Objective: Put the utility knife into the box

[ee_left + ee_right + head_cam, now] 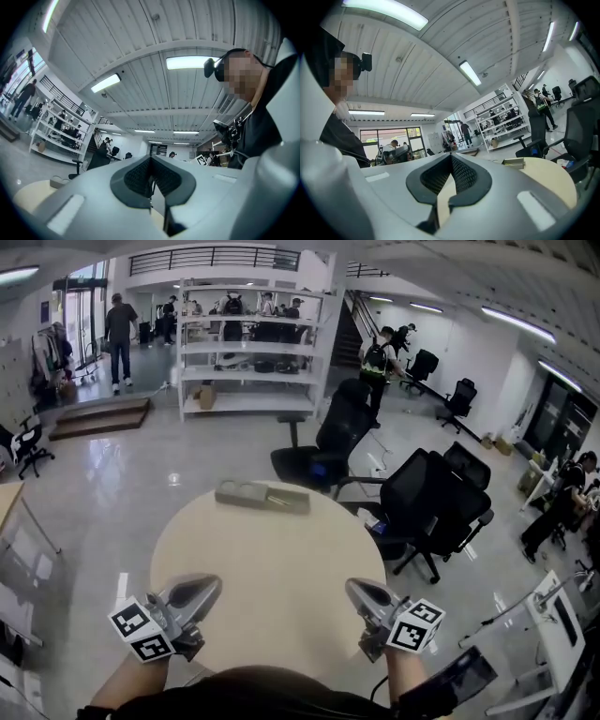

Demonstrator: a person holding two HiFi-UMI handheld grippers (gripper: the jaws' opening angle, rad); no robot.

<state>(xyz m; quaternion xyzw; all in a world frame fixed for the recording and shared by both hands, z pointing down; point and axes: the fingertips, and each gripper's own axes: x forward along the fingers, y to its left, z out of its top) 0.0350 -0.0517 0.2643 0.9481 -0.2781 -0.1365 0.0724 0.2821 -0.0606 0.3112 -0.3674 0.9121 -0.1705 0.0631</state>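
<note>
Left gripper view: your left gripper [151, 159] has its jaws pressed together, dark ribbed pads meeting at the tip, nothing between them. Right gripper view: your right gripper [451, 157] is likewise closed on nothing.

Head view: left gripper [208, 585] and right gripper [354, 587] sit over the near edge of the round beige table [272, 568], well apart, each pointing towards the far side. The grey box [262, 495] lies at the table's far edge, well away from both grippers; the right gripper view also catches it [513, 162]. The utility knife cannot be told apart from the box at this size. Black office chairs [436, 498] stand just beyond the table.
</note>
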